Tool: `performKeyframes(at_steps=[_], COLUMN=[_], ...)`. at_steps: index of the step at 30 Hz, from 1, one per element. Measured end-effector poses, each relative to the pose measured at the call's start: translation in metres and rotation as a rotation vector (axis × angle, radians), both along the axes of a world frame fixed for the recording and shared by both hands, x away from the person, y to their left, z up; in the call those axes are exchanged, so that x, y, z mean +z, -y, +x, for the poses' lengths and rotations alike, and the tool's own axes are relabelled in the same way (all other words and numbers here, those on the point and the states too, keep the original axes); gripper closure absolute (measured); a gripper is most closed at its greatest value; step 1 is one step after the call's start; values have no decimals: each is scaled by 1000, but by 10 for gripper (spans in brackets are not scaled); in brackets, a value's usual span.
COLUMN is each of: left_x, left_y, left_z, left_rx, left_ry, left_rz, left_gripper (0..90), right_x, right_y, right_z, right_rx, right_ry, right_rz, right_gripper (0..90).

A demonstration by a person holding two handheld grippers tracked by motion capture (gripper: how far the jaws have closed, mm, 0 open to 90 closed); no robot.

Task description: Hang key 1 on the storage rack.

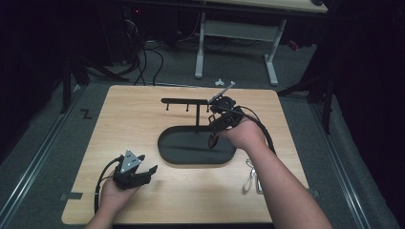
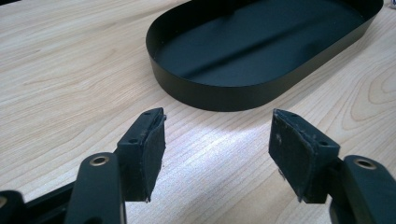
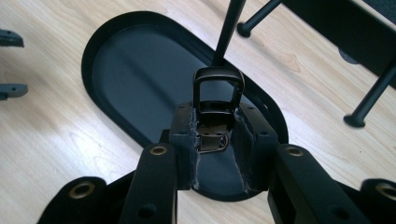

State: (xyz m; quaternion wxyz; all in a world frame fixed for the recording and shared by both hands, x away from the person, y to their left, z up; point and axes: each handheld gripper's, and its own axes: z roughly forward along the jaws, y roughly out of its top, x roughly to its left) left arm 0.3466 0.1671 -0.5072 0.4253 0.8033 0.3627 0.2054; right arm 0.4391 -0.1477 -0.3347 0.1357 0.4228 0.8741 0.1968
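- The right gripper [image 1: 216, 125] sat at the centre of the high view, held over the right end of the black oval tray [image 1: 167, 151], with its cable looping away toward the right of the frame.
- In the right gripper view its jaws were clamped on a dark metal buckle [image 3: 218, 100] (a strap piece seemed to run down between the pads, though the detail there was too dark to make out), and the buckle's rectangular loop stood up above the jaw tips at the middle of the frame.
- The buckle hung above the tray floor, just in front of the stand's upright post [image 3: 229, 30], which rose to the top edge of that view.
- The stand [image 1: 188, 101] rose out of the tray in the high view; its crossbar ran left to right above the tray in the frame and carried short pegs hanging down.
- The left gripper [image 1: 145, 174] rested low and left of centre in the high view, on the wooden table [image 1: 124, 119], near the tray's lower left rim but apart from it.
- In the left gripper view its jaws stood wide apart with bare tabletop between them, nothing held, and the tray's curved wall [image 2: 210, 95] lay across the upper middle of the frame.
- A pale keyring-like item [image 1: 251, 177] lay on the table at the lower right of the tray, beside the person's right forearm; I could not tell just what it was.
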Motion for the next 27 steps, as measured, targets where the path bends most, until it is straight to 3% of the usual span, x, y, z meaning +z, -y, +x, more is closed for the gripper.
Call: performKeyframes(at_steps=[12,23,27], left_x=[-1,-2,-1], left_y=[0,4,4], left_z=[-2,-2,-2], left_rx=[-6,-18,-25], left_ry=[0,0,2], left_rz=[8,32,38], left_gripper=[365,366,366], right_x=[-3,-8,-9], right_y=[-4,-12,-14], right_z=[24,31,34], right_rx=[-19,-36,-35], right_ry=[0,0,17], right_rz=[4,-2,-27], right_gripper=[704,704,704])
